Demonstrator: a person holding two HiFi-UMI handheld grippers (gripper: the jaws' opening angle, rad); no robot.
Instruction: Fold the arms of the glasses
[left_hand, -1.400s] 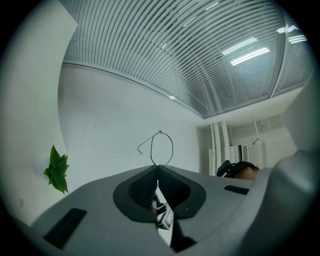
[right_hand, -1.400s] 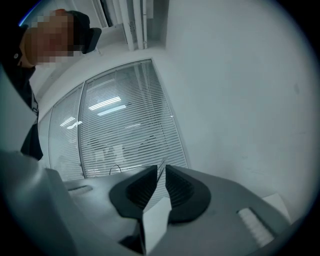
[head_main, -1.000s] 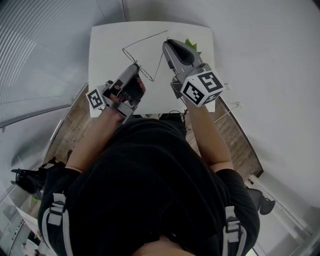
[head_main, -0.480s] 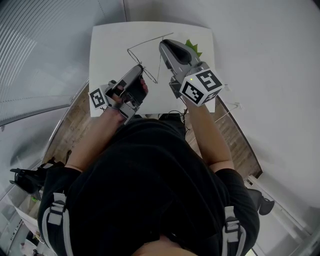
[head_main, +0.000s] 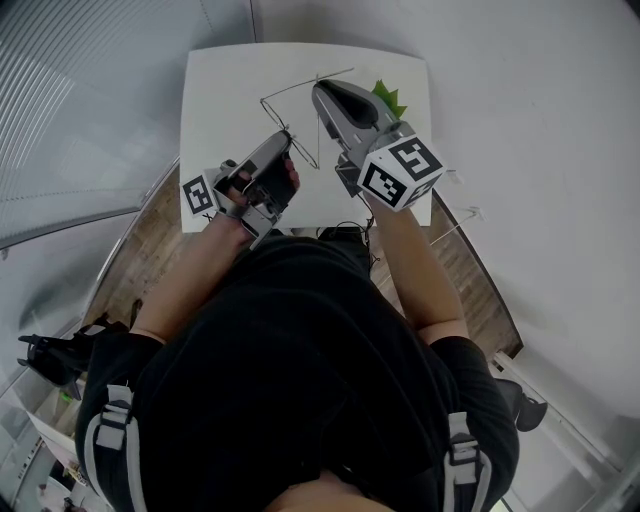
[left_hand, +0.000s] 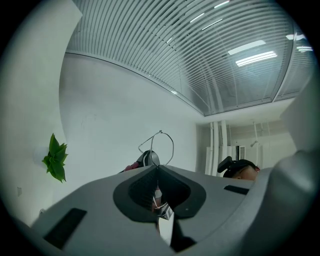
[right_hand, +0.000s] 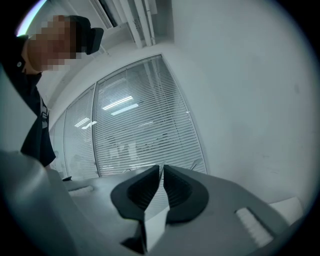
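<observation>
Since 1 second ago the glasses (head_main: 290, 90) have drifted toward 12 o'clock above the table (head_main: 220, 90). The left gripper (head_main: 283, 136) pinches their wire; at its 1 o'clock the right gripper (head_main: 319, 88), jaws pressed together, seemingly nips 1 arm, so folding looks under way

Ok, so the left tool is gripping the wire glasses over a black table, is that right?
Not quite. The table is white, not black, as the head view shows. The rest stands: the left tool is shut on the wire glasses and holds them over that table.
</observation>
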